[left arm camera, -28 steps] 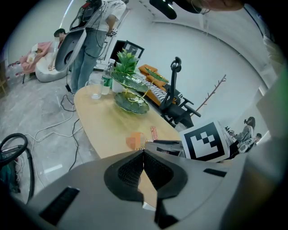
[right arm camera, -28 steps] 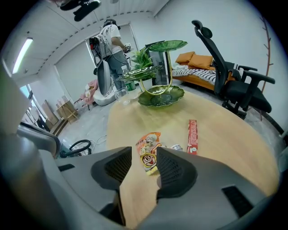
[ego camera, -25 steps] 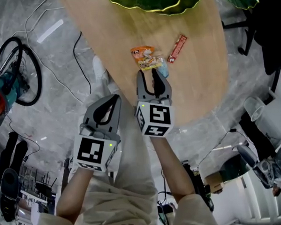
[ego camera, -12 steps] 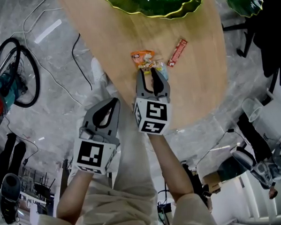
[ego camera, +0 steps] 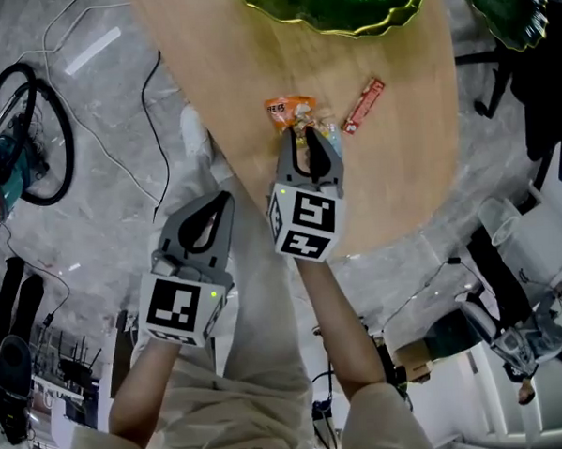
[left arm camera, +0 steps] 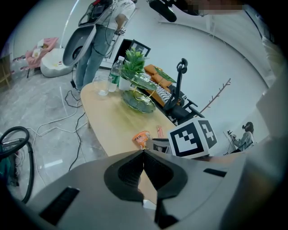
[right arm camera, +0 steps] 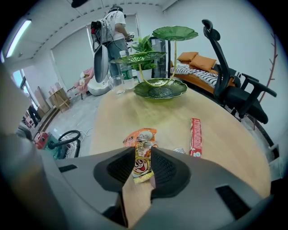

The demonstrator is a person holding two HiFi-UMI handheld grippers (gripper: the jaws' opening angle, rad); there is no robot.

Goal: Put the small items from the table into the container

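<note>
Right claw (right arm camera: 144, 149) closing on yellow packet (right arm camera: 142, 164); orange packet (right arm camera: 140, 135) beyond.

Yellow snack packet (right arm camera: 142, 165), cartoon face: upright between the closing right tongs (right arm camera: 143, 152), pads on both sides. Orange snack packet (right arm camera: 140, 135) flat on table (right arm camera: 220, 143), just beyond. Red stick packet (right arm camera: 195, 136) rightward, apart. Green leaf-shaped dish (right arm camera: 160, 89) at far end.

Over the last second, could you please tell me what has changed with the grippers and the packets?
The right gripper has come down onto the packets, and its jaws are closing on the yellow packet that now stands between them. The left gripper stays shut beside the table. The orange packet, red bar and green dish have not moved.
</note>
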